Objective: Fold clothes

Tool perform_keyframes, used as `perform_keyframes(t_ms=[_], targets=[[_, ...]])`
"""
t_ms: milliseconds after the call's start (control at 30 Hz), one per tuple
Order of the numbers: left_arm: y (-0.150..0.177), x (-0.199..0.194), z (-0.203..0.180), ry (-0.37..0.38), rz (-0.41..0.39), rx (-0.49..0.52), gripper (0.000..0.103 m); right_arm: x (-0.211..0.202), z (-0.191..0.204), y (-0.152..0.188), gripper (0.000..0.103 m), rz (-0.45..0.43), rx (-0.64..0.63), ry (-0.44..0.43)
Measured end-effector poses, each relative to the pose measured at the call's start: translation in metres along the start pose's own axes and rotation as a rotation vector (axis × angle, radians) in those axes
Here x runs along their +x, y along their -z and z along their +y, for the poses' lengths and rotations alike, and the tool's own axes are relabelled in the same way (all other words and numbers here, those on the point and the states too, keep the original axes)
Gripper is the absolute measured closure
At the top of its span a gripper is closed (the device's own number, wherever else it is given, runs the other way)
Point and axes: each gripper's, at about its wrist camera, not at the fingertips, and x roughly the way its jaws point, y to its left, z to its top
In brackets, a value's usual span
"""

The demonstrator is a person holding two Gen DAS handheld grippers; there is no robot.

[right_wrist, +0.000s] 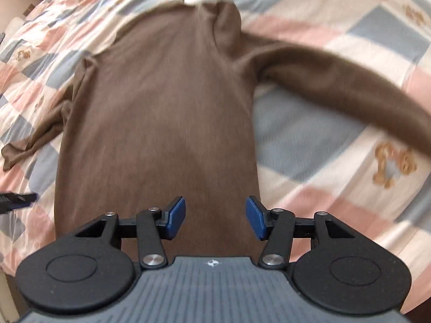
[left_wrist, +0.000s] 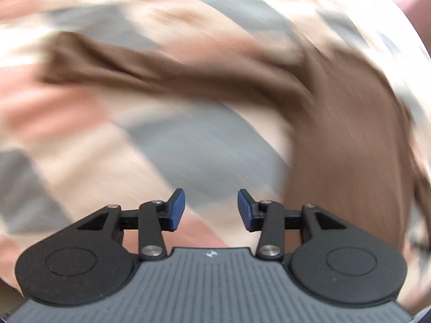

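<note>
Brown turtleneck point(right_wrist: 161, 113) spread flat on checked quilt point(right_wrist: 323, 140) (sleeves out left and right), right gripper point(right_wrist: 215, 216) and left gripper point(left_wrist: 211, 210) jaws spread, pinching nothing

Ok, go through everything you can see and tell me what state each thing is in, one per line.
Brown long-sleeved turtleneck top: spread flat, unfolded, both sleeves out to the sides.
Pink, blue and cream checked quilt: laid out under the top, lightly rumpled.
Left tongs: open, nothing between the blue pads.
Right tongs: open, empty, above the top's lower part.
</note>
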Motion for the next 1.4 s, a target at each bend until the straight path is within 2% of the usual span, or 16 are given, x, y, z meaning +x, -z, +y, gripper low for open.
perform_keyframes(t_ms=[33,167,300,367,433,467,500,533,600,733,833,900,1067,1167,1267,1400], targets=[[-0.014,-0.004,0.021,-0.025,-0.037,-0.039,0.063,0.000,0.005,-0.004,0.047,-0.005,-0.002,0.000],[-0.056,-0.007,0.083,-0.161,-0.142,-0.069,0.063,0.007,0.030,-0.015,0.047,0.001,-0.056,-0.014],[-0.092,0.015,0.129,-0.167,-0.157,-0.189,0.061,0.021,0.054,-0.019,0.043,0.046,-0.117,-0.025],[-0.105,0.030,0.141,-0.171,-0.160,-0.214,0.062,0.029,0.068,-0.020,0.043,0.071,-0.146,-0.024],[-0.116,0.046,0.146,-0.155,-0.153,-0.220,0.067,0.037,0.081,-0.022,0.041,0.091,-0.174,-0.024],[-0.120,0.054,0.146,-0.154,-0.146,-0.212,0.080,0.040,0.086,-0.023,0.040,0.096,-0.188,-0.022],[-0.123,0.060,0.143,-0.189,-0.138,-0.188,0.103,0.042,0.091,-0.025,0.038,0.101,-0.202,-0.021],[-0.125,0.063,0.140,-0.231,-0.138,-0.158,0.102,0.045,0.097,-0.026,0.038,0.106,-0.215,-0.022],[-0.119,0.048,0.136,-0.247,-0.188,-0.140,0.102,0.049,0.107,-0.031,0.038,0.115,-0.240,-0.026],[-0.082,-0.024,0.133,-0.293,-0.315,-0.154,0.102,0.055,0.120,-0.040,0.036,0.121,-0.267,-0.039],[-0.048,-0.055,0.145,-0.373,-0.323,-0.194,0.102,0.064,0.126,-0.044,0.036,0.141,-0.263,-0.049],[-0.030,-0.055,0.157,-0.408,-0.274,-0.212,0.100,0.070,0.130,-0.047,0.036,0.155,-0.265,-0.056],[-0.005,0.008,0.187,-0.515,-0.054,-0.219,0.095,0.079,0.142,-0.050,0.036,0.176,-0.301,-0.085],[0.005,0.006,0.200,-0.553,-0.024,-0.300,0.094,0.074,0.141,-0.050,0.034,0.165,-0.308,-0.088],[0.006,-0.022,0.191,-0.517,-0.088,-0.338,0.094,0.066,0.126,-0.048,0.033,0.150,-0.269,-0.069],[-0.003,-0.035,0.130,-0.381,-0.128,-0.191,0.092,0.053,0.092,-0.038,0.033,0.136,-0.177,-0.026]])
